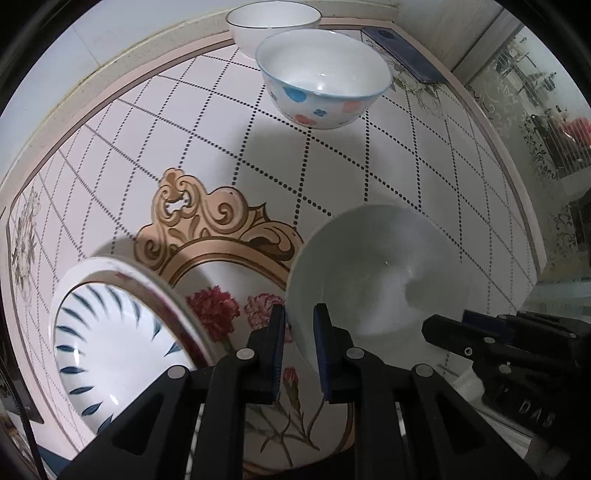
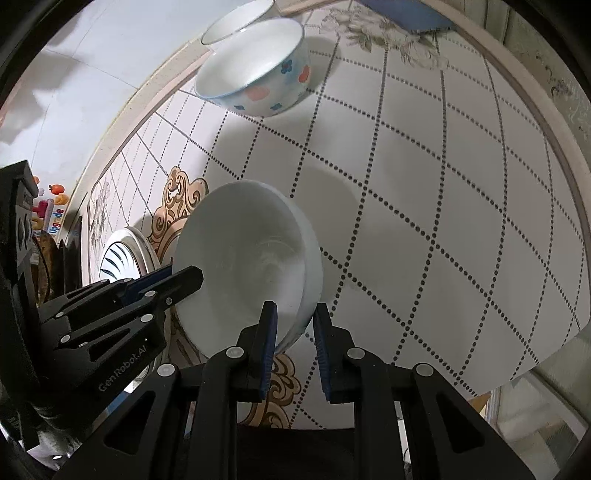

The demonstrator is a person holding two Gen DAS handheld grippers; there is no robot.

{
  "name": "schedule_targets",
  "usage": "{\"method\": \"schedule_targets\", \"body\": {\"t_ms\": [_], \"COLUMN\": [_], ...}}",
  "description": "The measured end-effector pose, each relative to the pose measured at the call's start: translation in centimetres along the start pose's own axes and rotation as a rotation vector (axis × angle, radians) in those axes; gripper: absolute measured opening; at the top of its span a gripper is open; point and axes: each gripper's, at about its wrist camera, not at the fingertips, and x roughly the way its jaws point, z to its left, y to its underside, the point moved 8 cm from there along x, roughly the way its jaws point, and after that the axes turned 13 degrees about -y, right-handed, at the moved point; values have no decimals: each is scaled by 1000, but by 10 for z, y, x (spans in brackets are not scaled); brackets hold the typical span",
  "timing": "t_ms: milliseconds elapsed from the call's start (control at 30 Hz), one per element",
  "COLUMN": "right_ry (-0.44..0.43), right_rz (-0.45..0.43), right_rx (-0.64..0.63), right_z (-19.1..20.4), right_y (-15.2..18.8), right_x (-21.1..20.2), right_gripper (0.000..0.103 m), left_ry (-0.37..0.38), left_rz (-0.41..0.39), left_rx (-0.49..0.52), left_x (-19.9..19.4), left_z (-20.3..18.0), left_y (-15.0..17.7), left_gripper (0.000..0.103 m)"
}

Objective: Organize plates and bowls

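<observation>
Both of my tongs are clamped on the rim of the plain white bowl (image 2: 247, 266): my right tongs (image 2: 294, 334) pinch its near edge, one pad inside and one outside the wall, and my left tongs (image 1: 299, 332) grip the rim at another spot, again one pad on each side. Held by two points like this, the bowl is tilted with its mouth toward the cameras, and I judge it is off the tabletop (image 2: 443, 221), carried by the rim so it cannot swing or slip. I think a two-sided grip makes sense because the glaze looks slick and the wall is thin. Just to the left of it stands the plate with blue leaf strokes (image 1: 110, 332), tipped up on its edge and near the bowl without clearly touching it; what props it I cannot tell. Well beyond, across the dotted-diamond cloth, the flower-dotted bowl (image 1: 325, 81) sits upright, with a white bowl with a dark rim line (image 1: 273, 22) close behind it by the wall. I take that pair as the likely place for nesting mine. A dark blue flat object (image 1: 402, 53) lies at the far right edge.
</observation>
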Motion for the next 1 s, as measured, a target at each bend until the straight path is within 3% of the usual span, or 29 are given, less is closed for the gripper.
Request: {"method": "schedule_targets", "body": {"t_ms": [133,167,200,233,267,333,467,633,700,733,767,800,833,1000], "right_ry": [-33,-45,-50,-58,-67,-107,-137,-191,-202,-207,-213,-215,-202,-165], "right_rz": [32,16,3,-22,-50,-126,-199,-178,-158,-151,-147,-146,-147,-163], "right_rx": [42,44,48,51,50,47,51,104,125,134,137,135,127,83], "right_z": [-1,0,0,0,1,3,-3,-13,-17,-18,-19,-20,-20,-17], "right_y": [-3,-9,-13,-23,-35,-71,-136,-185,-196,-200,-202,-204,-206,-205], "right_x": [-19,-31,-39,-50,-61,-77,-68,-26,-9,-3,1,3,6,10], "right_gripper": [24,32,38,52,65,68,68,68,65,56,37,28,16,14], "left_ry": [28,35,55,73,77,71,141,134,123,119,116,106,88,45], "left_rz": [-61,-68,-78,-88,-100,-113,-48,8,29,34,40,42,33,1], "left_rx": [-66,-84,-120,-143,-166,-209,-243,-212,-195,-183,-166,-148,-134,-121], "left_x": [-41,-47,-54,-56,-57,-51,-17,21,33,38,41,45,46,45], "left_z": [27,31,39,43,47,53,50,32,25,21,18,15,14,13], "left_y": [-22,-29,-45,-60,-75,-103,-148,-177,-180,-181,-180,-180,-179,-180], "left_gripper": [17,23,38,54,59,61,61,60,56,41,31,18,16,9]}}
